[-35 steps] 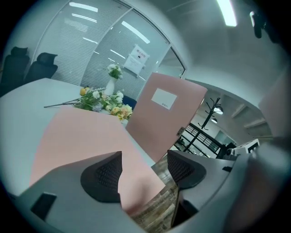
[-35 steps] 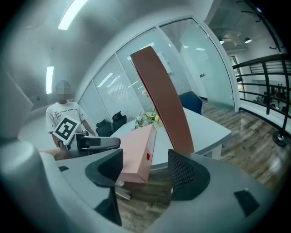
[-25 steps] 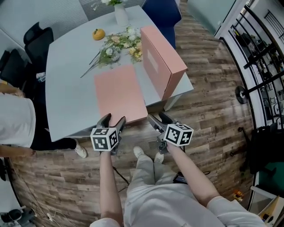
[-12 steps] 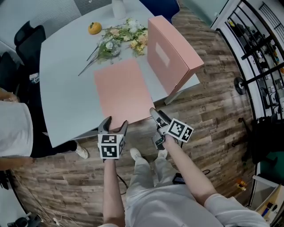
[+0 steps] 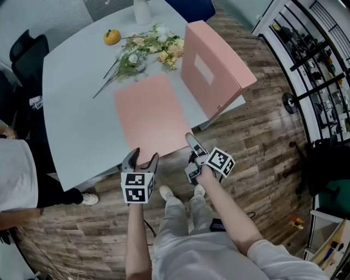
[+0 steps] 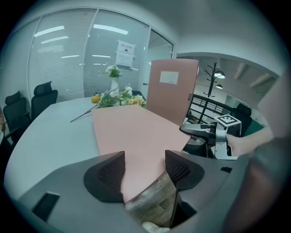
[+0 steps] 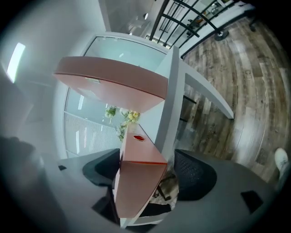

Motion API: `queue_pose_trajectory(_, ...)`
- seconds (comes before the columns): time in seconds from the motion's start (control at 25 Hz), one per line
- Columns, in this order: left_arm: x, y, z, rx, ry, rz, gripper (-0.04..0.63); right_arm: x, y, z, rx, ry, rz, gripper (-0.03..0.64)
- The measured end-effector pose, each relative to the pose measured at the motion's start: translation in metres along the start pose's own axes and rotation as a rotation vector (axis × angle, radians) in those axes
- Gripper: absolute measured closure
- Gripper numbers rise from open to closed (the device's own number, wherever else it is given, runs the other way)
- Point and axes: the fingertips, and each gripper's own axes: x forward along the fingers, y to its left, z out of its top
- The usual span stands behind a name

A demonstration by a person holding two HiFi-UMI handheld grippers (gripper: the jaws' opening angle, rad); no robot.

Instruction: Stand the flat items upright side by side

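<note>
Flat item: a thin pink rectangular folder (image 5: pixel 150 112) is lying flat on the pale grey surface (image 5: pixel 76 120), with its near end overhanging the edge toward the person.
Upright item: a thick pink box file with a white label (image 5: pixel 210 71) is already standing on edge at the surface's right side, just beside the folder's far right corner.
Left claw (image 5: pixel 143 157): the jaws are standing apart and have just been closing a little. The folder's near-left corner is sitting between them, and the pads are not pressing on it.
Right claw (image 5: pixel 193 147): it is rolled on its side. The jaws are spread wide and have just been opening. The folder's near-right corner is sitting edge-on between them, unclamped.
Far end: a loose bunch of flowers (image 5: pixel 145 52), a small orange fruit (image 5: pixel 112 37) and a white vase (image 5: pixel 142 11) are sitting well apart from both claws.
Bystander: a person in a white top (image 5: pixel 16 175) is standing at the surface's left side.
</note>
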Motion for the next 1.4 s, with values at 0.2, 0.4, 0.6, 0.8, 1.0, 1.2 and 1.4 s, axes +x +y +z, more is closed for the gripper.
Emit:
queue_pose_trajectory(0.2,-0.001,0.002,0.001,-0.009,-0.001,-0.019,0.31,0.011,0.006,-0.012,0.059,0.017,0.054,0.25)
queue_pose_trajectory(0.4,0.0,0.004,0.005,-0.013,-0.012,-0.032,0.314,0.024,0.013,-0.018,0.113,0.04,0.101,0.258)
queue_pose_trajectory(0.6,0.0,0.005,0.006,-0.02,-0.017,-0.046,0.331,0.021,0.016,-0.015,0.101,0.021,0.089,0.273)
queue_pose_trajectory(0.8,-0.001,0.005,0.006,-0.03,-0.012,-0.071,0.331,0.02,0.034,-0.008,0.023,0.015,0.081,0.278)
queue_pose_trajectory(1.0,-0.001,0.005,0.007,-0.045,0.001,-0.096,0.331,0.014,0.054,-0.002,-0.065,0.005,0.069,0.282)
queue_pose_trajectory(1.2,0.0,0.001,0.011,-0.078,-0.006,-0.134,0.331,0.007,0.068,0.006,-0.132,-0.011,0.06,0.287)
queue_pose_trajectory(1.4,0.001,-0.005,0.015,-0.116,-0.012,-0.182,0.331,-0.001,0.086,0.014,-0.23,-0.025,0.047,0.291)
